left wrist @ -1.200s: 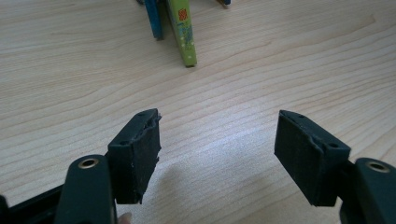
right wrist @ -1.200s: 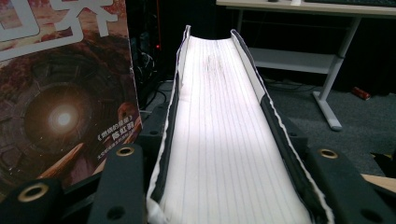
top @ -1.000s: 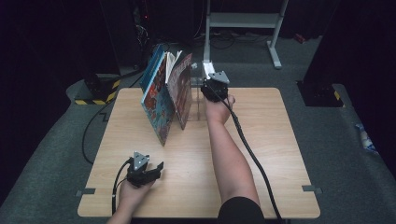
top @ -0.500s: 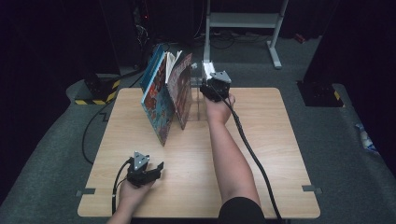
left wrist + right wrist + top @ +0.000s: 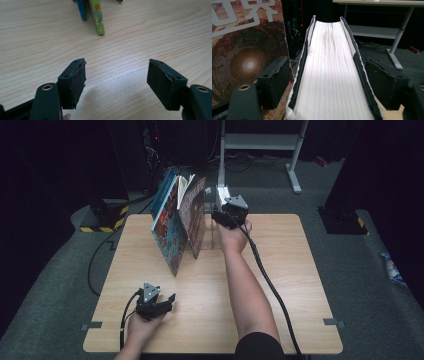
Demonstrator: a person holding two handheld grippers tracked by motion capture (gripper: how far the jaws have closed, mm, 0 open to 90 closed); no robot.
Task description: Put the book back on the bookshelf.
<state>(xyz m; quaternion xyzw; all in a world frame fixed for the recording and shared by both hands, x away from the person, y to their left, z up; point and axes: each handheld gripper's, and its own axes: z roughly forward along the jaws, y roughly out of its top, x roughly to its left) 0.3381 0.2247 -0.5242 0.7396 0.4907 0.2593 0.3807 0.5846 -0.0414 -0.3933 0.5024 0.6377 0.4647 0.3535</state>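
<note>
My right gripper, upper centre of the high view, has just been opening; the white-paged book stands between its jaws, which sit slightly off its covers. Beside it, left of frame, is a red-brown book. My left gripper, jaws apart and empty, rests over the table, lower left.

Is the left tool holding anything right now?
No: in the left gripper view the left tool has its jaws standing apart over the bare wooden table, with nothing between them.
</note>
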